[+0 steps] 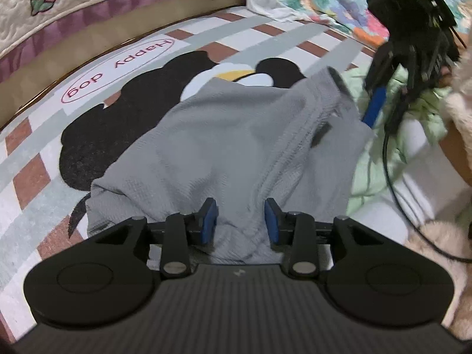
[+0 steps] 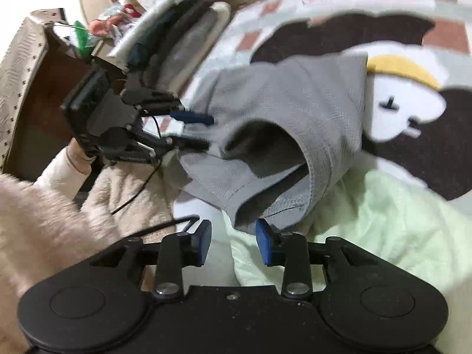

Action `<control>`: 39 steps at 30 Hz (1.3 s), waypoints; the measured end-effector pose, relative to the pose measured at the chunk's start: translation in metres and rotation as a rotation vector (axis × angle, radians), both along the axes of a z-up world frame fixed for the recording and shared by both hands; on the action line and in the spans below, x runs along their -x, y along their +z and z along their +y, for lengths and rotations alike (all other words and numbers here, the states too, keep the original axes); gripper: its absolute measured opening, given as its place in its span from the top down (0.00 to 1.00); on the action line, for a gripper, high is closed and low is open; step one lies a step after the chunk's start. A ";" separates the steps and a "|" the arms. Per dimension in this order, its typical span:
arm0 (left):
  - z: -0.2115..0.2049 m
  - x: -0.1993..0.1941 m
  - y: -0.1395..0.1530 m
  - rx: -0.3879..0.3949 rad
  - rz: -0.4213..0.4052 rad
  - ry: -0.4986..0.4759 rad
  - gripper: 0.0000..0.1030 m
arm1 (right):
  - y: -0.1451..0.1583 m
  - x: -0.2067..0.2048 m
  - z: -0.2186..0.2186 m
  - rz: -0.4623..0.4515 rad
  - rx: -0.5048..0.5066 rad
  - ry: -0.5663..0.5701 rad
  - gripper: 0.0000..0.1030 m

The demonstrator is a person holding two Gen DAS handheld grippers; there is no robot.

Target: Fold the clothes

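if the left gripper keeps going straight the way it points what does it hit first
Most likely the grey garment: its cloth already lies between the left gripper's open fingers and fills the view ahead. Beyond it is the dog-print blanket. Depth is hard to judge.

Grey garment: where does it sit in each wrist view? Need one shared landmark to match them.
Left wrist view: grey garment fills the centre, running down between that camera's own blue pads.
Right wrist view: it sits centre, slightly above the middle, its round opening facing the camera.
Shared landmark: the black dog print with the white and yellow flower on the blanket, behind the garment in both views.
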State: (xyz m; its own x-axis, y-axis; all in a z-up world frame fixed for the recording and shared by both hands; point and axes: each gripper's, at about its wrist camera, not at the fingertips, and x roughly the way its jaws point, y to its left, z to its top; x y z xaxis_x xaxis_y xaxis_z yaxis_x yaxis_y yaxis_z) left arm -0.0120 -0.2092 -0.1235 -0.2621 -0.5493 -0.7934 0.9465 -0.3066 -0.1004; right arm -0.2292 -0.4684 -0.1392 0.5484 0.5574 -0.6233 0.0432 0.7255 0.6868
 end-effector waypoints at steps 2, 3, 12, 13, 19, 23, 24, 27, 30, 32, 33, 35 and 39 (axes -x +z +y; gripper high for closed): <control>0.004 -0.001 0.006 0.019 0.008 0.001 0.64 | 0.015 0.007 -0.009 -0.052 0.028 -0.048 0.62; 0.005 -0.001 0.009 0.038 0.016 -0.001 0.64 | 0.022 0.009 -0.013 -0.081 0.050 -0.071 0.61; -0.026 0.035 0.002 0.071 0.011 -0.119 0.57 | 0.024 -0.036 -0.002 -0.072 0.424 -0.021 0.43; -0.032 0.036 -0.002 0.035 0.009 -0.118 0.76 | 0.018 -0.038 -0.004 -0.059 0.421 -0.019 0.43; -0.013 0.026 0.017 -0.034 0.057 -0.157 0.92 | 0.002 -0.014 -0.010 -0.062 0.368 0.056 0.93; -0.009 0.021 0.006 -0.100 0.045 -0.062 0.89 | -0.007 -0.008 -0.015 -0.031 0.328 0.025 0.87; -0.007 0.020 0.004 -0.106 0.031 -0.045 0.89 | -0.007 -0.008 -0.017 -0.031 0.297 0.025 0.80; 0.007 0.012 0.010 -0.094 0.031 0.001 0.76 | -0.002 -0.003 -0.031 -0.034 0.172 0.033 0.58; 0.026 -0.015 0.027 -0.063 0.101 0.102 0.55 | 0.000 0.011 -0.065 -0.023 -0.047 -0.034 0.41; 0.037 -0.037 0.037 -0.031 0.135 0.201 0.49 | -0.003 0.025 -0.088 -0.062 -0.170 -0.132 0.40; 0.039 -0.049 0.036 -0.021 0.161 0.282 0.45 | -0.005 0.028 -0.097 -0.051 -0.175 -0.197 0.39; 0.038 -0.074 0.029 -0.033 0.242 0.459 0.44 | -0.008 0.021 -0.104 0.000 -0.113 -0.282 0.38; 0.020 -0.107 -0.002 -0.080 0.420 0.719 0.44 | -0.012 -0.030 -0.089 0.020 0.079 -0.311 0.39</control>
State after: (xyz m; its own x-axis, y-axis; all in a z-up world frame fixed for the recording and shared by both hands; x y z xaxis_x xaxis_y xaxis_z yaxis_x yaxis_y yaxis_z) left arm 0.0946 -0.1897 -0.1255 -0.1518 -0.6421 -0.7515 0.7878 0.3805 -0.4843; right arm -0.1989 -0.5576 -0.1515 0.6719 0.3140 -0.6708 0.2848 0.7265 0.6253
